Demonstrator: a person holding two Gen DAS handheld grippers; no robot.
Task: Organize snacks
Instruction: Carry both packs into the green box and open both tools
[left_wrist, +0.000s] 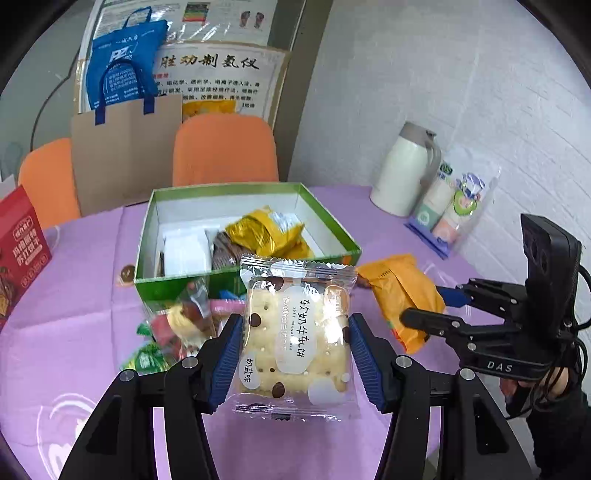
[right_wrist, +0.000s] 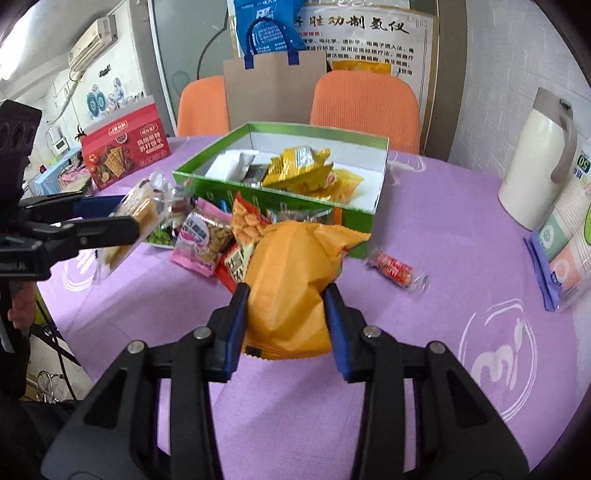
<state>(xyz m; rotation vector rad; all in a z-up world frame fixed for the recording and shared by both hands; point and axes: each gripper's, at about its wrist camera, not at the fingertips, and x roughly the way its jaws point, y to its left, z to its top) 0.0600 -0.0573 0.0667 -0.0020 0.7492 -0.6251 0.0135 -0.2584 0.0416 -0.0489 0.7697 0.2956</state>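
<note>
My left gripper (left_wrist: 295, 332) is shut on a clear-wrapped nougat cracker packet (left_wrist: 295, 332), held above the purple tablecloth in front of the green box (left_wrist: 332, 218). The box holds yellow and white snack packets. My right gripper (right_wrist: 288, 317) is shut on an orange snack bag (right_wrist: 291, 288), also in front of the green box (right_wrist: 382, 177). The right gripper with the orange bag (left_wrist: 402, 295) shows in the left wrist view. The left gripper with the cracker packet (right_wrist: 136, 218) shows in the right wrist view.
Loose snack packets (right_wrist: 207, 240) lie beside the box's near wall, and a red candy (right_wrist: 397, 269) to its right. A red cracker carton (right_wrist: 125, 147) stands at left. A white thermos (right_wrist: 535, 162) and a cup pack (right_wrist: 565, 247) stand at right. Orange chairs (right_wrist: 365, 103) stand behind.
</note>
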